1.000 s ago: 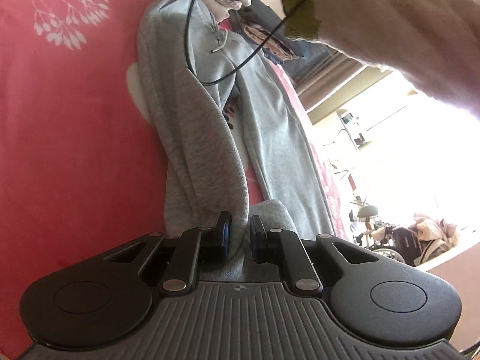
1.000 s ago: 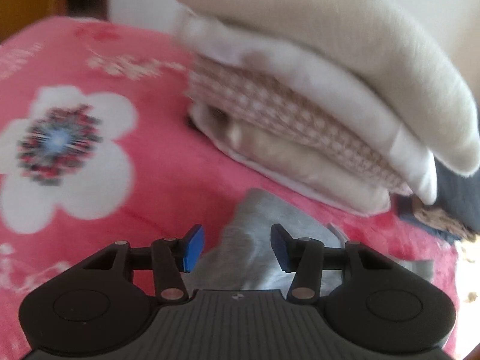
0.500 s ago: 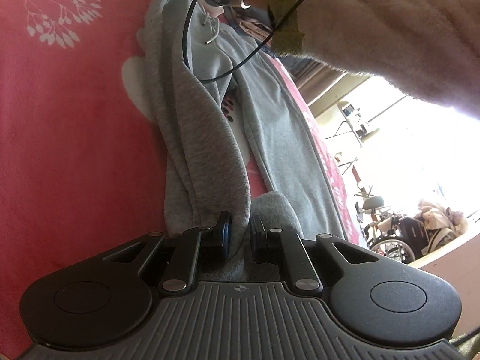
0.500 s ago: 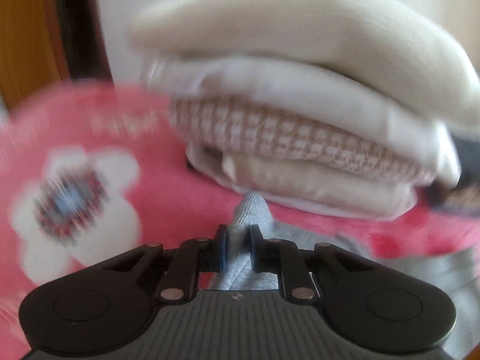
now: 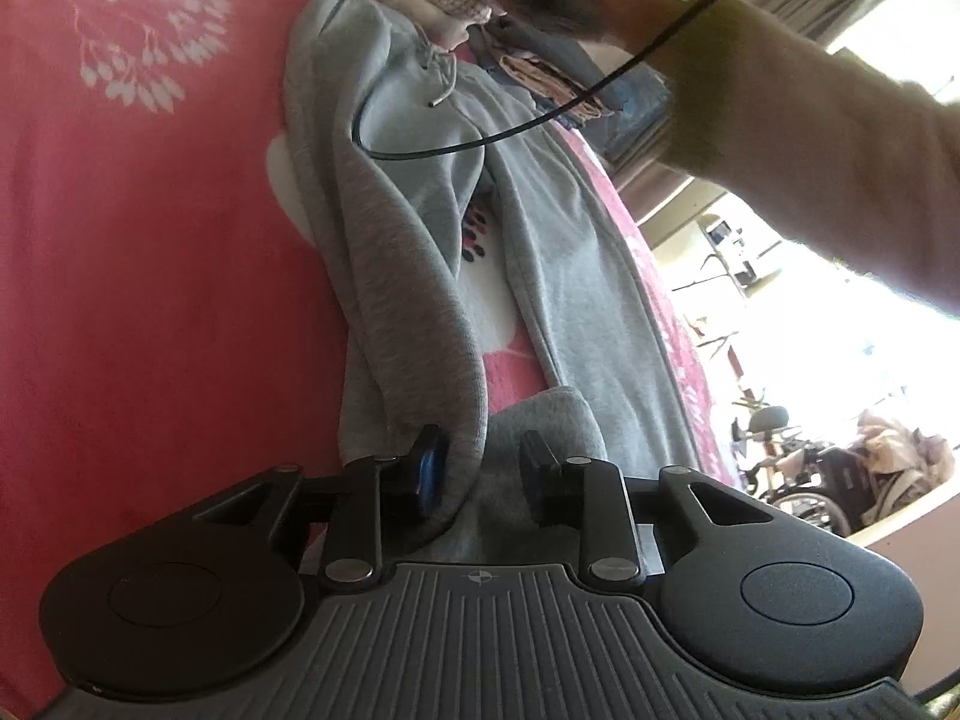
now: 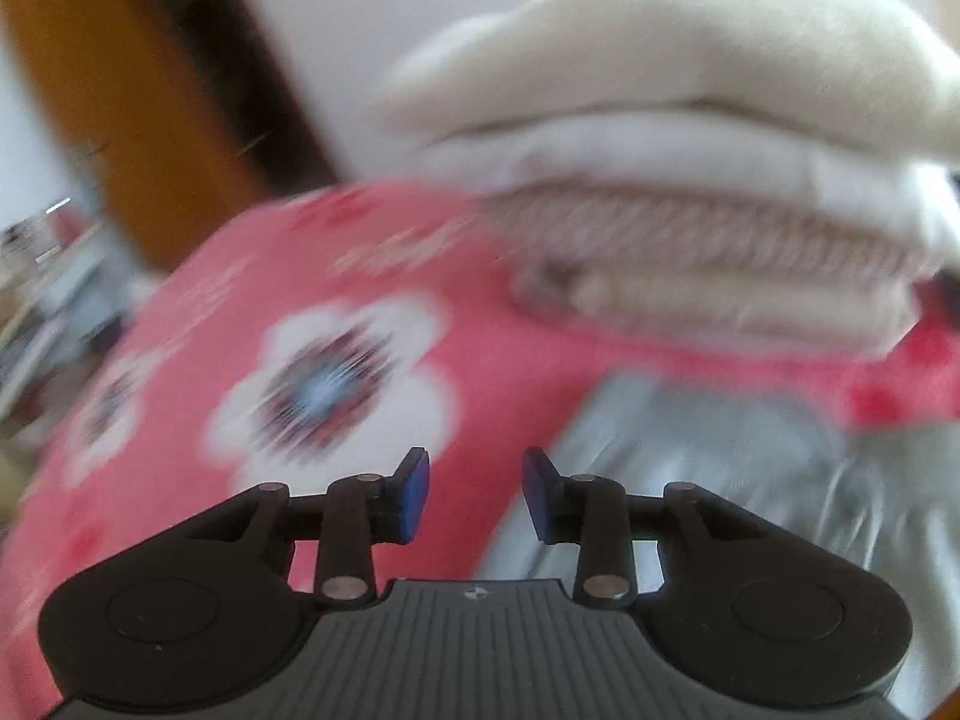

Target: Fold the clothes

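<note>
your grey sweatpants run lengthwise away from the left tongs, waistband far, on the pink floral bed. left tongs opening, cloth between; right tongs opening, empty.

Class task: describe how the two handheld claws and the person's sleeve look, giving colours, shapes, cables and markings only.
Both the left claw and the right claw are black, with a ribbed grey base, two round discs at the sides, silver pivot pins and a small crosshair mark. The pads are blue. A thin black cable loops above. The sleeve is fuzzy cream with an olive cuff.
</note>
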Demonstrator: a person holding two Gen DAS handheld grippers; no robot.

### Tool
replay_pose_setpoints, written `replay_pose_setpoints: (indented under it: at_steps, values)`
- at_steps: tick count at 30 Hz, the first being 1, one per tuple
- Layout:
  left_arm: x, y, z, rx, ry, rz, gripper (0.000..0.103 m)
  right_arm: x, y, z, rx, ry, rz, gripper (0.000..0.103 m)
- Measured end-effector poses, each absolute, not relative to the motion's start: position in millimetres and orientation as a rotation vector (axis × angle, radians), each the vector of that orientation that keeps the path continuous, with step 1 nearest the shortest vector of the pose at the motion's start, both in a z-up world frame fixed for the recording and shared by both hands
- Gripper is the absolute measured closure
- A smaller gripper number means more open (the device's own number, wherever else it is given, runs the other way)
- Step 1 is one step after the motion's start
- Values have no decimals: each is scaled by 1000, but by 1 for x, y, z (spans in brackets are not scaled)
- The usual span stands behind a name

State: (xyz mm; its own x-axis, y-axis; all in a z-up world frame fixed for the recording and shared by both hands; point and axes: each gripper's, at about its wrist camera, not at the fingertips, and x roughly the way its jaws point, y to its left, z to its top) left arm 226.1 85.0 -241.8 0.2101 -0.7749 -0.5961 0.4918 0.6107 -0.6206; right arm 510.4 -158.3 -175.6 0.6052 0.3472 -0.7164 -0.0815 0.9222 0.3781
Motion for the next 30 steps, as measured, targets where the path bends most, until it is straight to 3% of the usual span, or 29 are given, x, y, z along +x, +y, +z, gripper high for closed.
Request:
replay_pose_setpoints:
  at_steps: [5,12,17,21,24,30]
  values:
    - [217,85,-233,-302,981,-853,70,414,-125,-169,242,994,507,66]
    - [201,86,-221,-240,920,-791,67,335,-118,-220,-4,1113,453,67]
    - [205,116,-209,-278,883,-739,64,317,-139,-235,-38,1142,350,71]
    - [216,115,-218,-270,907,-709,62,314,-135,-206,7,1035,390,71]
    - [220,101,-234,-265,944,-733,62,322,-105,-191,-10,990,506,69]
    - [198,74,-227,-216,879,-845,62,325,-25,-205,-273,1092,749,69]
